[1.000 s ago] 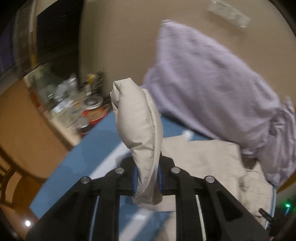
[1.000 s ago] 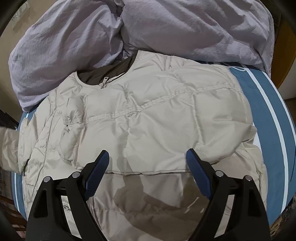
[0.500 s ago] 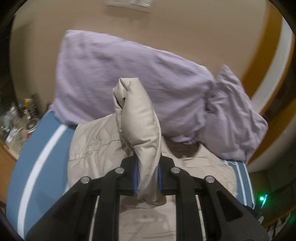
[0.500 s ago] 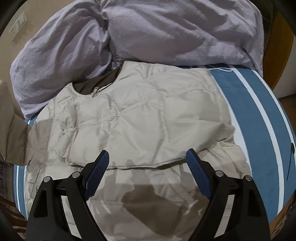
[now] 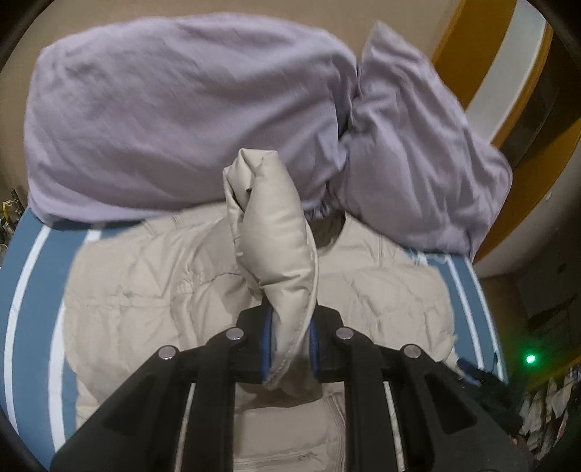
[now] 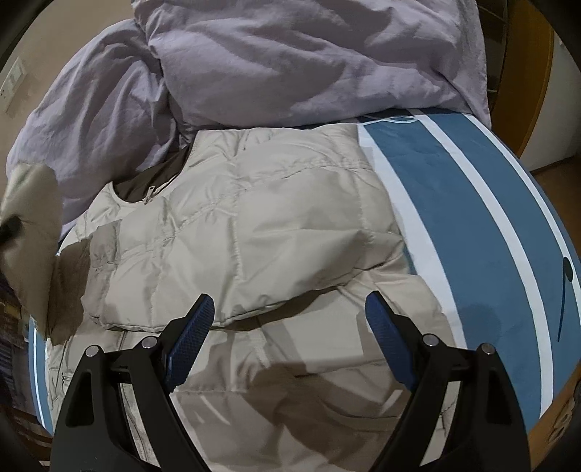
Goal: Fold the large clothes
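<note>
Jaws of the left gripper are pinching a beige sleeve, holding it up over the puffy jacket, which is lying flat on the bed. Jaws of the right gripper are standing spread and empty above the jacket. Blue sheeting with white stripes is covering the bed, a lilac duvet is bunching against the beige wall, and wood trim is showing at the right.

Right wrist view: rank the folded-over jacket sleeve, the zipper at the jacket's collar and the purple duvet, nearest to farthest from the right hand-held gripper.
1. Folded-over jacket sleeve, just beyond the open right hand-held gripper.
2. Zipper, further, upper left at the collar.
3. Purple duvet, farthest, at the bed's head.
</note>
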Demonstrator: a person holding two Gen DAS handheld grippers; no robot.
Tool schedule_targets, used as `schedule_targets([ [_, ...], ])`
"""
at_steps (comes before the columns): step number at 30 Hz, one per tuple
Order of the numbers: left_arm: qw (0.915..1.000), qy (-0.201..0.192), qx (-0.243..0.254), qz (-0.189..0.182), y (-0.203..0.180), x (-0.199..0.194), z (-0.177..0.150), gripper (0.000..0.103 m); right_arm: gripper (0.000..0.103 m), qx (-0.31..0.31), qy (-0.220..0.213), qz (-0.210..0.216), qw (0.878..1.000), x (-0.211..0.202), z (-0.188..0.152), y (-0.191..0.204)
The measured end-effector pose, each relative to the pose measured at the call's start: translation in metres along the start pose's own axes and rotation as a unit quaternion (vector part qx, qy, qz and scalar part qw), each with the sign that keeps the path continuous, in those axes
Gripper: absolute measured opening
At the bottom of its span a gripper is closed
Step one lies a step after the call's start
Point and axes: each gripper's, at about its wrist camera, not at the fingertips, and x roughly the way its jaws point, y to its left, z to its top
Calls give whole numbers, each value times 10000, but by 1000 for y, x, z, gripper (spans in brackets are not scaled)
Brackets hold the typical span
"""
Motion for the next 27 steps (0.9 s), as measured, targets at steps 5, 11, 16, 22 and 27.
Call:
schedule_targets([
  [5, 9991, 403, 88, 63, -17, 29, -17, 20, 87, 81, 26, -29, 10000, 1, -3, -11],
  [11, 9989, 404, 180, -125, -31, 29, -16, 37, 87, 202, 6, -74, 9998, -2, -4, -23],
  [16, 9991, 175, 397, 25, -38, 20, -8, 46, 87, 274, -35, -82, 9996, -4, -4, -28],
  [22, 9986, 253, 178, 433, -16, 37, -8, 46, 87, 284, -53, -69, 9996, -5, -4, -32],
  [27, 9968, 435, -17, 670, -3, 65, -16, 46, 87, 195, -49, -75, 9998, -3, -3, -35],
])
